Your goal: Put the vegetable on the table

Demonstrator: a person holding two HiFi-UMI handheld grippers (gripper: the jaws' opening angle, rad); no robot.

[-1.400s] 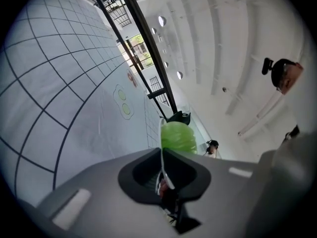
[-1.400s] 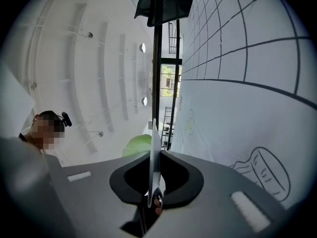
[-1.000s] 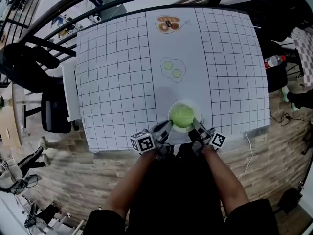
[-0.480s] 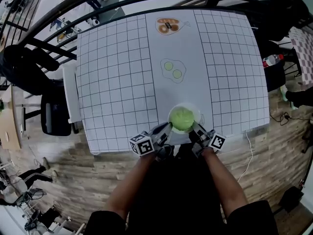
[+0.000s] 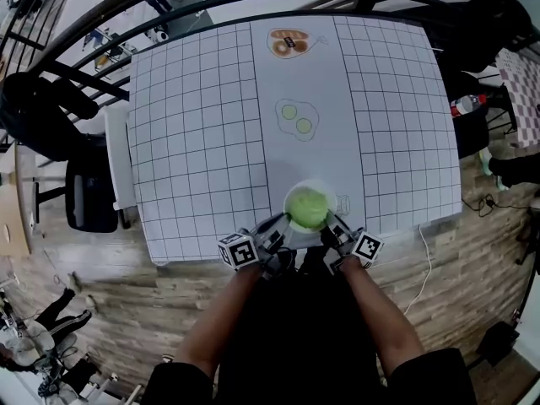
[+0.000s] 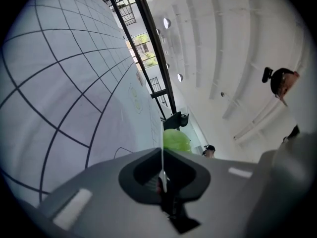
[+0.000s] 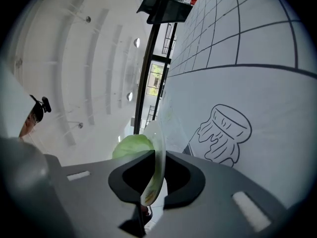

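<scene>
White gridded mat (image 5: 196,142) over table (image 5: 407,229)

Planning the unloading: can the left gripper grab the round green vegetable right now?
Probably not: the left gripper is shut on the rim of the white plate carrying the round green vegetable, and the right gripper clamps the opposite rim, so neither is free.

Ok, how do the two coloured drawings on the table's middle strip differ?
The far drawing is orange-brown with dark marks; the near drawing shows two pale green discs. The far drawing sits by the far edge of the table; the near drawing lies mid-table, closer to the plate. Both are outlined patches on the plain middle strip.
</scene>
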